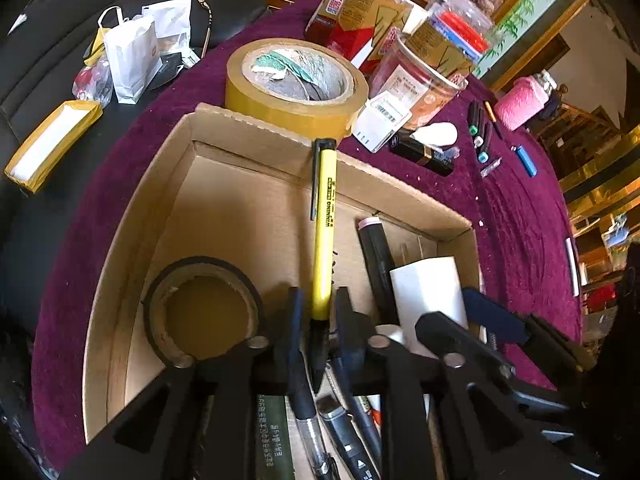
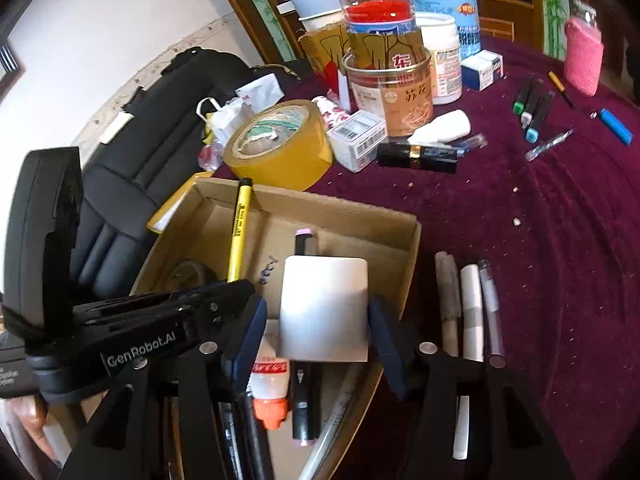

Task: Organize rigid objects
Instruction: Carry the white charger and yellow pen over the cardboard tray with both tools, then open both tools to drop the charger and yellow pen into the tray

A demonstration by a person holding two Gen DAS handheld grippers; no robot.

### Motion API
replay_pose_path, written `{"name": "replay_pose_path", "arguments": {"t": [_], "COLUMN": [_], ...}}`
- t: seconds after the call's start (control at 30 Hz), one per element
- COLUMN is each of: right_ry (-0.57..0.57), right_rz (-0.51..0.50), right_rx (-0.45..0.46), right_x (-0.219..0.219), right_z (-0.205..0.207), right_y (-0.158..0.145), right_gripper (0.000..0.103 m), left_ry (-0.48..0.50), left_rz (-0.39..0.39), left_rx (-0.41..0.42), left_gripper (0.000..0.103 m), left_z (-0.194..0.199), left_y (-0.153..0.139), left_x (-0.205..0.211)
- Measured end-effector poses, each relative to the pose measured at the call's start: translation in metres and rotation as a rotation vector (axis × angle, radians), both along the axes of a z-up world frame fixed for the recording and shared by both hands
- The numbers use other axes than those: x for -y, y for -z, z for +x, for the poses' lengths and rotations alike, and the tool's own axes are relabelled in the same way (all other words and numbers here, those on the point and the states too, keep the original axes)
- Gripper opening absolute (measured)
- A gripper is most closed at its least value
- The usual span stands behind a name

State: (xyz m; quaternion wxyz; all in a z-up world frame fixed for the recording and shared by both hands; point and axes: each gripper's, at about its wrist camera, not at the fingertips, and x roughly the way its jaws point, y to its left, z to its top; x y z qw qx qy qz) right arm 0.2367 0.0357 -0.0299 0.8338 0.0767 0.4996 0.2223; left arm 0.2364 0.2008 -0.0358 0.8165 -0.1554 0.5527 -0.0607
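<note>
Pen [image 1: 324, 224] | between spread left tool [image 1: 318, 312] fingers | leaning on box [image 1: 256, 124] wall

My left gripper [image 2: 244, 320] carries the white brand name "GenRobot.AI" on its black arm. The yellow pen [image 1: 325, 232], leaning on the far wall of the cardboard box [image 1: 256, 128], reads "WINNING" in black along its barrel (the smaller print beside it is too small to read). Beyond the box, a clear jar [image 2: 394, 92] bears Chinese characters that I cannot read with confidence.
</note>
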Motion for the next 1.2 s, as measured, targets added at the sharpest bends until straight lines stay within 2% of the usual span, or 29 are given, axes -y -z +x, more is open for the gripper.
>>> {"name": "replay_pose_path", "arguments": {"t": [0.1,0.17,0.2,0.27,0.3,0.43,0.57,0.77,0.97,1.2], "right_ry": [-0.015,-0.034,-0.05,-0.08,-0.088,-0.108,-0.088,-0.037,0.014,0.041], "right_rz": [0.038,0.052,0.075,0.124,0.132,0.172,0.201,0.207,0.222,0.198], "right_rx": [-0.007,-0.001,-0.001,0.003,0.008,0.018,0.032,0.017,-0.027,0.032], "right_x": [0.004,0.006,0.008,0.014,0.017,0.034,0.062,0.105,0.143,0.181], "right_z": [-0.005,-0.011,-0.014,-0.024,-0.028,-0.046,-0.063,-0.08,-0.088,-0.102], "right_y": [-0.002,-0.004,-0.004,-0.006,-0.008,-0.013,-0.018,-0.012,-0.001,-0.012], "right_gripper": [0.061,0.066,0.07,0.071,0.071,0.072,0.072,0.075,0.076,0.076], "left_ry": [-0.003,-0.017,-0.017,-0.016,-0.015,-0.019,-0.06,-0.042,0.034,0.06], "left_rz": [-0.01,-0.016,-0.02,-0.023,-0.019,0.013,0.054,0.035,0.058,0.063], "left_rx": [0.017,0.03,0.039,0.06,0.071,0.109,0.186,0.243,0.259,0.238], "left_gripper": [0.031,0.045,0.049,0.058,0.059,0.061,0.061,0.062,0.065,0.065], "left_z": [-0.003,-0.008,-0.01,-0.017,-0.022,-0.043,-0.075,-0.111,-0.131,-0.143], "left_y": [-0.003,-0.007,-0.009,-0.015,-0.019,-0.035,-0.058,-0.083,-0.093,-0.091], "left_x": [0.0,-0.001,-0.001,0.001,0.003,0.013,0.031,0.071,0.121,0.155]}}
